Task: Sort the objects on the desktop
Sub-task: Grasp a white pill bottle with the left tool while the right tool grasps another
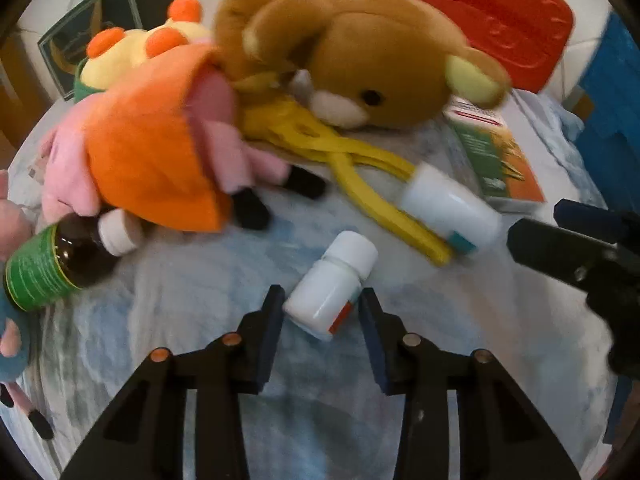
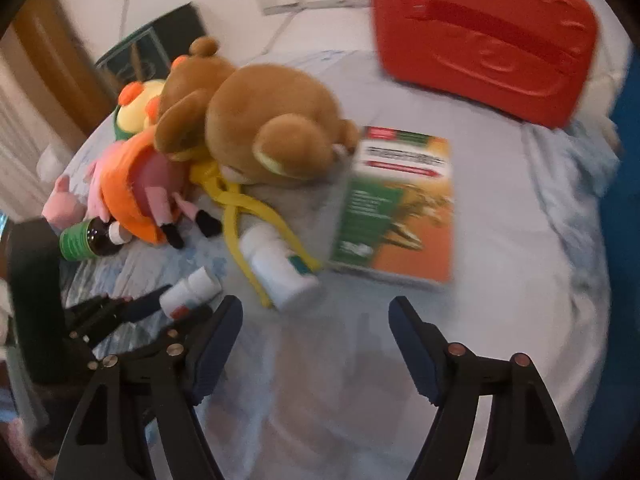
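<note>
- Now the left tongs (image 1: 322, 304) straddle the small white pill bottle (image 1: 331, 284), pads close beside it, not clearly pinching
- Bottle lies on the blue-clothed surface (image 1: 180, 320), long axis pointing ahead and slightly right
- Right tongs (image 2: 316, 320) spread, empty, just short of the larger white bottle (image 2: 280, 268)

Small white pill bottle (image 1: 334, 282) lies tipped on blue cloth (image 1: 180, 320).

No legible text: print on green-orange box (image 2: 396, 208), small white bottle (image 1: 332, 284), larger white bottle (image 2: 280, 268) and green-labelled brown bottle (image 1: 44, 268) too blurred to read
</note>
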A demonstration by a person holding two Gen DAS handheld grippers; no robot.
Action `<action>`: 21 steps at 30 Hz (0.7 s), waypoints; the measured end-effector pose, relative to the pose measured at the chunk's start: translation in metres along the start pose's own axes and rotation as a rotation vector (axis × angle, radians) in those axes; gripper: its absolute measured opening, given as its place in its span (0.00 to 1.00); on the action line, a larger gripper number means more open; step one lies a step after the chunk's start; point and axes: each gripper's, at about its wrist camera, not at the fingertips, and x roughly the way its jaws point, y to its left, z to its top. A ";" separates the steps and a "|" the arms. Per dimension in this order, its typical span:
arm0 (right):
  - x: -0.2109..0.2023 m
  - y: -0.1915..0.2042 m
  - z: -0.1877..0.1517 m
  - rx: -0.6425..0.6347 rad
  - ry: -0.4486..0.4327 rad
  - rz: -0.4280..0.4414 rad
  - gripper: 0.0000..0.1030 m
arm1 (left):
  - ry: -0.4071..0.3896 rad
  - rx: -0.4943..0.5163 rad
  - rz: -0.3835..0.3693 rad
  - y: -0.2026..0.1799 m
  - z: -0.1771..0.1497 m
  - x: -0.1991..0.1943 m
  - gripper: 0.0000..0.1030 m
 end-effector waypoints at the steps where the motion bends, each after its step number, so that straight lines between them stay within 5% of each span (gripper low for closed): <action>1: 0.008 0.006 0.003 -0.014 0.006 0.003 0.75 | -0.003 0.002 0.004 0.004 0.002 0.002 0.37; 4: 0.026 0.014 0.009 -0.036 0.028 0.005 0.68 | -0.010 0.012 -0.004 0.008 0.005 0.003 0.37; 6: 0.037 0.016 0.011 -0.043 0.048 -0.002 0.52 | -0.014 0.021 -0.003 0.007 0.007 0.004 0.37; 13: 0.055 0.016 0.008 -0.040 0.083 0.014 0.51 | -0.020 0.031 0.010 0.003 0.009 0.006 0.34; 21: 0.041 0.018 -0.001 -0.027 0.069 0.032 0.37 | -0.008 -0.003 -0.013 0.005 -0.004 -0.010 0.33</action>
